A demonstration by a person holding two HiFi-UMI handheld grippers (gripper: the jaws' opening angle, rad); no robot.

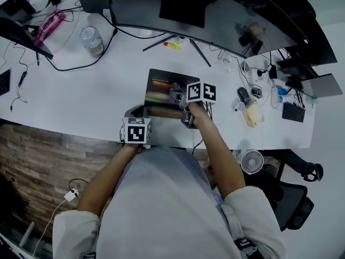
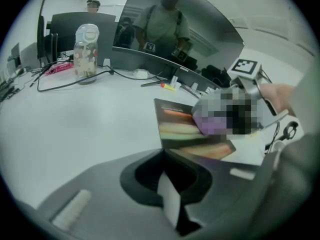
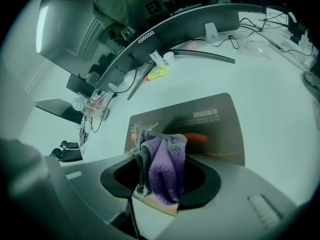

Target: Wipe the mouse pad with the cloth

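Note:
A dark mouse pad point(image 1: 160, 86) with coloured stripes lies on the white desk in front of the monitor. My right gripper point(image 1: 181, 98) is over the pad's middle, shut on a bunched purple and grey cloth point(image 3: 162, 169). The cloth hangs from the jaws just above the mouse pad point(image 3: 210, 119). My left gripper point(image 1: 139, 114) is at the pad's near left corner. In the left gripper view that corner of the mouse pad point(image 2: 175, 126) runs into the closed jaws of the left gripper point(image 2: 167, 184). The cloth point(image 2: 212, 125) shows beyond it, partly behind a mosaic patch.
A curved monitor point(image 1: 178, 4) stands at the back on thin legs. A clear bottle point(image 1: 92, 41) and cables are at the left, and a yellow marker point(image 1: 172, 46) lies behind the pad. To the right are a mouse point(image 1: 243, 95), small gadgets and a fan point(image 1: 251, 161). The desk edge point(image 1: 81, 135) runs close to me.

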